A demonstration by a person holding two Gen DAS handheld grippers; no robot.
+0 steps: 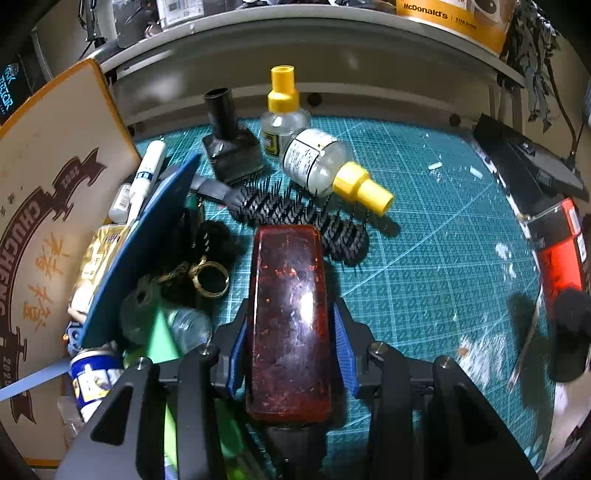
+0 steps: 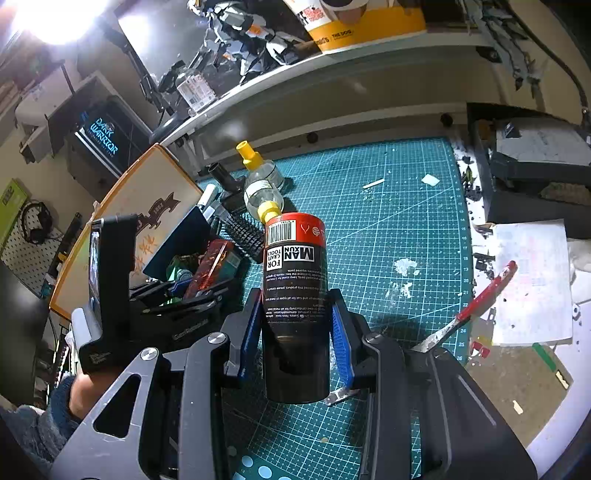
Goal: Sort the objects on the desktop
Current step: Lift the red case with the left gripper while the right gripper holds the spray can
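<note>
My left gripper (image 1: 290, 334) is shut on a dark red translucent block (image 1: 288, 317), held above the green cutting mat (image 1: 424, 240). The same block (image 2: 210, 269) shows in the right wrist view at the left. My right gripper (image 2: 295, 332) is shut on a black can with a red end (image 2: 293, 295), lifted over the mat. Ahead lie a black hairbrush (image 1: 303, 221), a tipped clear bottle with a yellow cap (image 1: 332, 173), an upright yellow-capped bottle (image 1: 282, 110) and a black square bottle (image 1: 231, 144).
A blue tray (image 1: 144, 243) at the left holds a ring, a white marker and small bottles. A tan printed board (image 1: 55, 206) leans beside it. A red-handled spatula (image 2: 476, 306) and papers (image 2: 532, 280) lie at the mat's right. A shelf (image 1: 295, 33) overhangs the back.
</note>
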